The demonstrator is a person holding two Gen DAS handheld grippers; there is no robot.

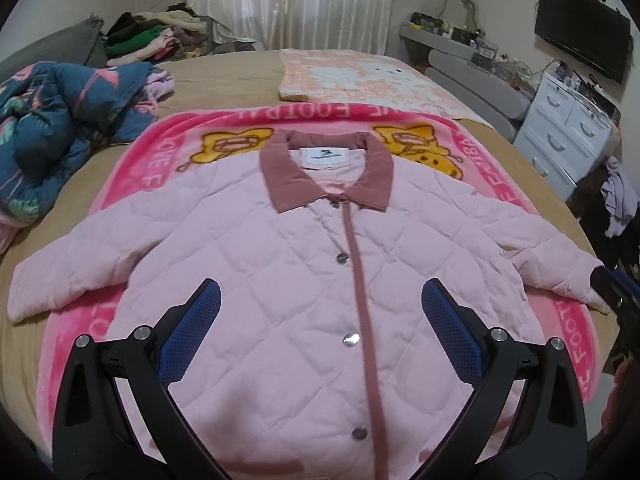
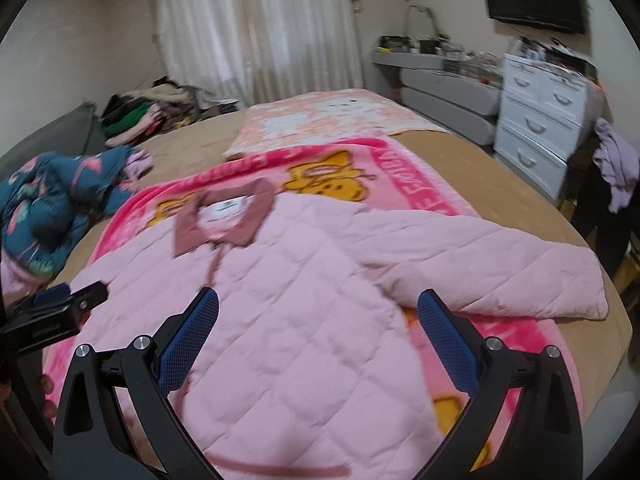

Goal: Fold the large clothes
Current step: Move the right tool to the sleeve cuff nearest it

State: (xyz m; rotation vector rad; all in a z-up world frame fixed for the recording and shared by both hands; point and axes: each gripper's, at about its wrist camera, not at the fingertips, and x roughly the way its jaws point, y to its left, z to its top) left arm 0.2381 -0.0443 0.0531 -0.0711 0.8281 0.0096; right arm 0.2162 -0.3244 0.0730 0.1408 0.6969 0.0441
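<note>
A pink quilted jacket (image 1: 280,264) with a dusty-rose collar (image 1: 326,170) lies flat and buttoned, front up, on a bright pink cartoon blanket (image 1: 168,140), sleeves spread out to both sides. My left gripper (image 1: 320,304) is open and empty, above the jacket's lower front. My right gripper (image 2: 318,308) is open and empty, above the jacket's right side (image 2: 288,300) near the right sleeve (image 2: 500,268). The right gripper also shows at the right edge of the left wrist view (image 1: 612,288). The left gripper shows at the left edge of the right wrist view (image 2: 60,304).
The blanket lies on a tan bed (image 1: 224,76). A crumpled blue patterned quilt (image 1: 52,128) lies at the left. A peach blanket (image 1: 360,76) lies behind. A clothes pile (image 1: 152,36) is at the far left. White drawers (image 1: 560,128) and hanging clothes (image 1: 616,200) stand at the right.
</note>
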